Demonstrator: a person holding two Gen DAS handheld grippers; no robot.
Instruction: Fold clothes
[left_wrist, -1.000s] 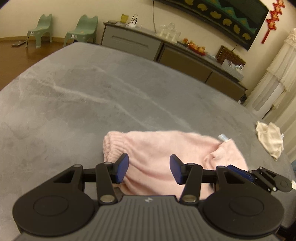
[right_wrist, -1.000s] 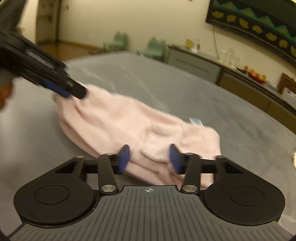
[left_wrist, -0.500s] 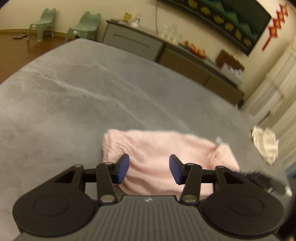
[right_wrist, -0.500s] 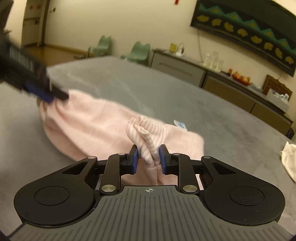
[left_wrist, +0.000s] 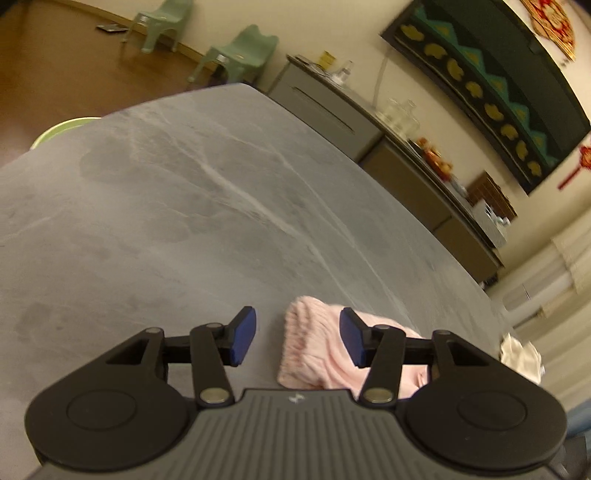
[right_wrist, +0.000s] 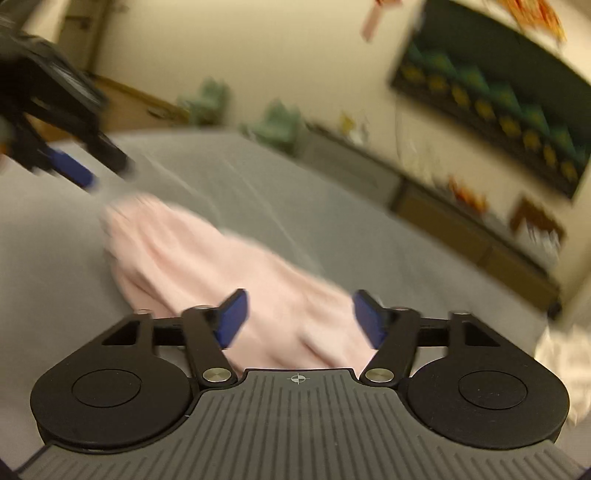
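Left gripper (left_wrist: 297, 339): jaws opening, nothing pinched, above pink garment's (left_wrist: 321, 354) cuff on the table (left_wrist: 184, 221). Right gripper (right_wrist: 299, 317): jaws opening, garment lying unpinched below. Only left view shows cream cloth (left_wrist: 521, 354) sharply; right view blurred.

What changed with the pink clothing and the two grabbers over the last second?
The right gripper, which pinched a bunch of the soft pink knitted garment half a second ago, has let go; its jaws are opening and it is backing off. The left gripper drifted off the garment's ribbed end, open throughout. The garment still lies on the grey marbled table.
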